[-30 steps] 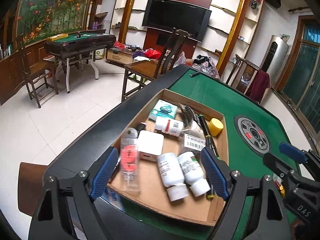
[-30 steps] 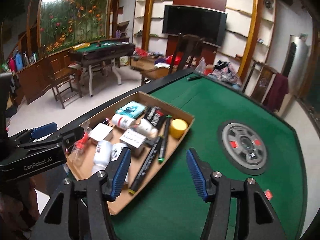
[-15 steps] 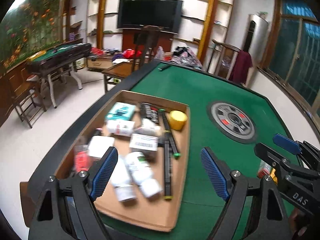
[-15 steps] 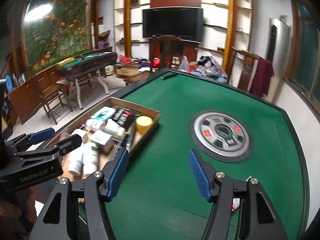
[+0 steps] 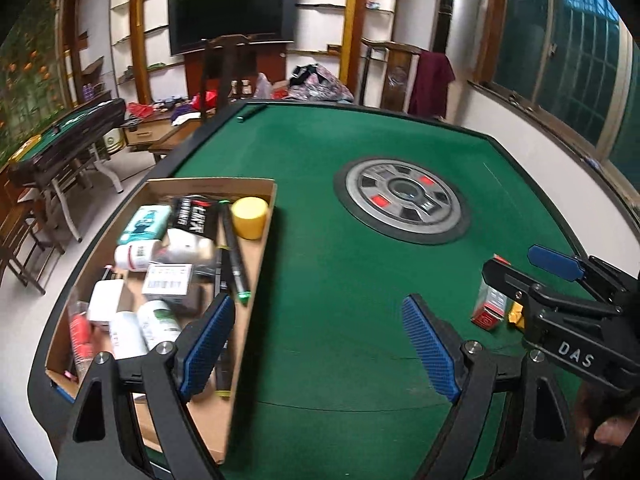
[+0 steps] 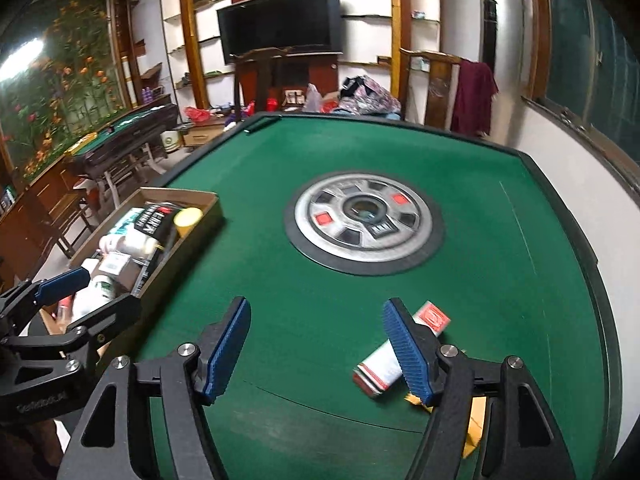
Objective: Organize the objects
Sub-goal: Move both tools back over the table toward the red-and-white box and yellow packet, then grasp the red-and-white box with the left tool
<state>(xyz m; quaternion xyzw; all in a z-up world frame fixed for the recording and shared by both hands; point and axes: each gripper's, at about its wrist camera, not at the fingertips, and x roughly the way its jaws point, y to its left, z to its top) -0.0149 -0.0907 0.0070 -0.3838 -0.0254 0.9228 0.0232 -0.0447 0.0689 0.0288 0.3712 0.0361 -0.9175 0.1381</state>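
Note:
A shallow cardboard box (image 5: 256, 264) on the green table's left side holds several white bottles, small boxes, pens and a yellow cap (image 5: 250, 217); it also shows in the right wrist view (image 6: 200, 200). A red-and-white box (image 6: 400, 350) lies loose on the felt at the near right, partly behind my right gripper's right finger, with a yellow item (image 6: 474, 424) behind it; the box also shows in the left wrist view (image 5: 490, 306). My left gripper (image 5: 318, 344) is open and empty above the box's right wall. My right gripper (image 6: 318, 350) is open and empty over bare felt.
A round grey dial (image 6: 362, 222) sits in the middle of the green mahjong table (image 6: 500, 240), which has a raised dark rim. A wooden chair (image 5: 228, 68) stands at the far edge. A second table (image 6: 128, 132) stands at far left.
Both grippers have swung to the right, away from the cardboard box. The red-and-white box has come into view by the right gripper. Both stay open.

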